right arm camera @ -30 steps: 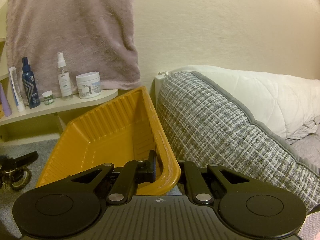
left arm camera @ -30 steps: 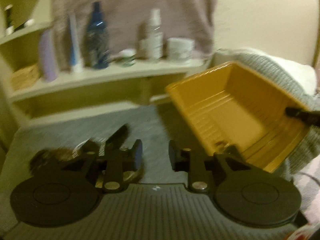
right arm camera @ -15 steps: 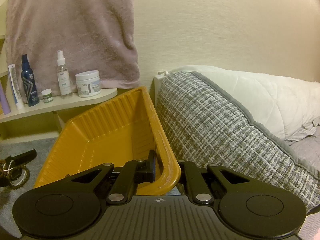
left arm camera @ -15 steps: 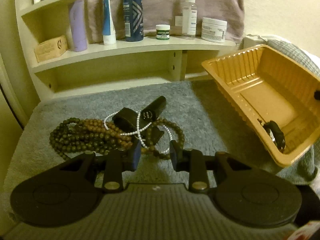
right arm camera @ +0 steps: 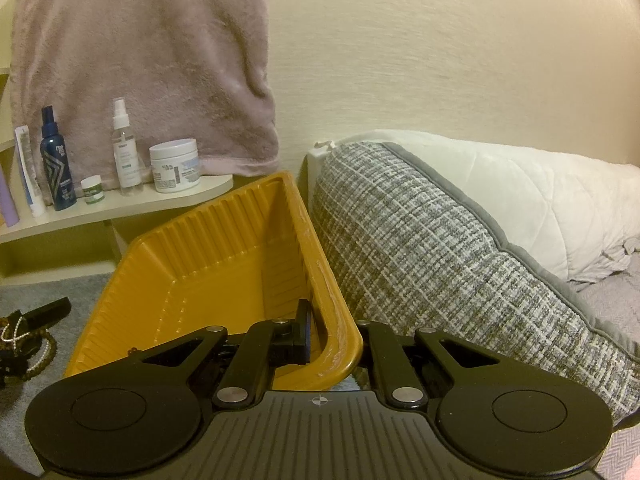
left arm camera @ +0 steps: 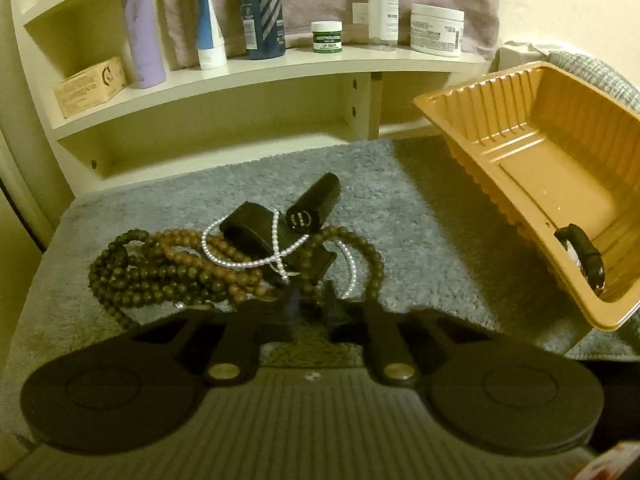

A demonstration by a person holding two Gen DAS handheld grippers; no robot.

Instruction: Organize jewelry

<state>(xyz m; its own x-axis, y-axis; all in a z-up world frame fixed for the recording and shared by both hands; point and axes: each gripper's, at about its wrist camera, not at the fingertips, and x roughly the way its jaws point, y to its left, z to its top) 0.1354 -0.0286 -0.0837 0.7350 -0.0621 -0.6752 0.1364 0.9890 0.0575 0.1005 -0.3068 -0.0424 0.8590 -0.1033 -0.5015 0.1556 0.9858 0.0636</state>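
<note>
A tangle of brown bead necklaces [left arm camera: 172, 268] lies on a grey mat [left arm camera: 420, 220], with a pearl strand [left arm camera: 276, 240], a black tube [left arm camera: 316, 204] and a black case [left arm camera: 248, 224] on top. My left gripper [left arm camera: 311, 300] is down at the near edge of the tangle. Its jaws are closing, with brown beads between the tips. My right gripper [right arm camera: 334, 340] is shut on the rim of the orange tray [right arm camera: 224, 276] and holds it tilted toward the pile. One of its fingers [left arm camera: 580, 256] shows inside the tray [left arm camera: 540, 152]. The pile [right arm camera: 24, 340] shows at the left edge of the right wrist view.
A cream shelf [left arm camera: 280, 68] behind the mat carries bottles, a white jar [left arm camera: 436, 28], a small green jar [left arm camera: 327, 36] and a cardboard box [left arm camera: 90, 84]. A pink towel [right arm camera: 140, 60] hangs above it. A grey checked pillow [right arm camera: 440, 260] and white quilt [right arm camera: 520, 192] lie right of the tray.
My left gripper swung left from the tray and came down onto the near edge of the bead pile, and its jaws closed. The right gripper and tray stayed still.
</note>
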